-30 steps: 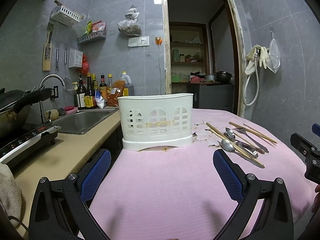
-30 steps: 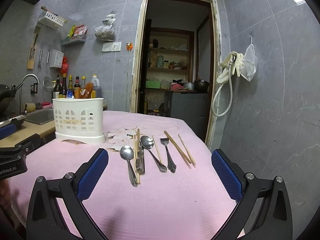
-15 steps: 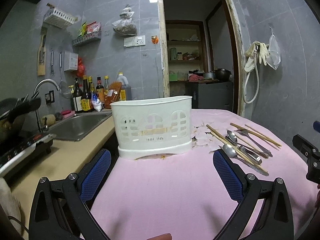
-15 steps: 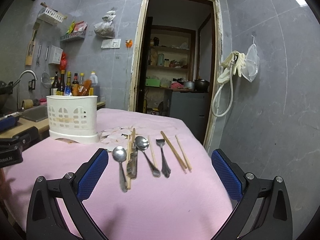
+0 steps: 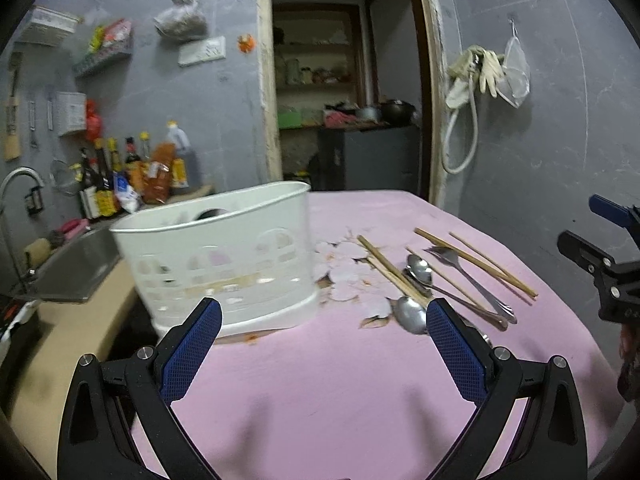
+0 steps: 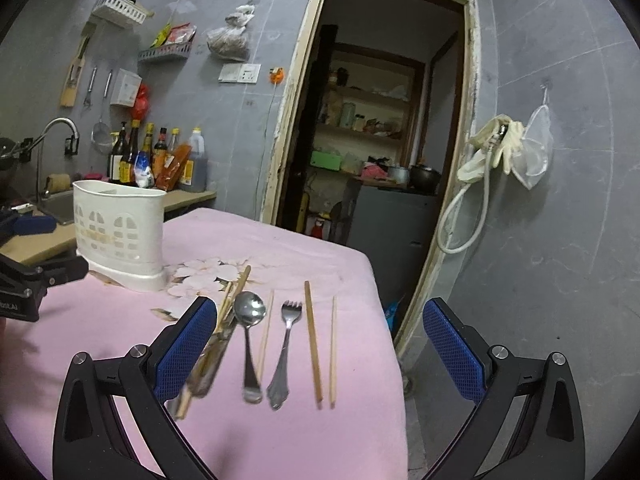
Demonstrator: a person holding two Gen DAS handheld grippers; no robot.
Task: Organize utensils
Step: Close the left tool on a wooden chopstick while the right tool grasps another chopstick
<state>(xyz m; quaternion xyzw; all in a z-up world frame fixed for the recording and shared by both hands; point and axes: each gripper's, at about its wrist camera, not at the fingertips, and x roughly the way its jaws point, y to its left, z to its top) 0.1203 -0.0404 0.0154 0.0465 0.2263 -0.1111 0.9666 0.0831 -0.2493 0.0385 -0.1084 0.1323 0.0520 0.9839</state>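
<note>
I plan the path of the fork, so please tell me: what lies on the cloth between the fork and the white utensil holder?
In the right wrist view, between the fork and the white utensil holder lie a thin chopstick, a spoon and more chopsticks.

Two spoons (image 5: 419,269), one fork (image 6: 285,347)

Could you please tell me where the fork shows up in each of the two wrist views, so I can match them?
Left wrist view: the fork lies right of centre on the pink tablecloth, among chopsticks and spoons.
Right wrist view: the fork lies at lower centre, just right of a spoon.
Shared landmark: the white utensil basket, left of the fork in both.
</note>
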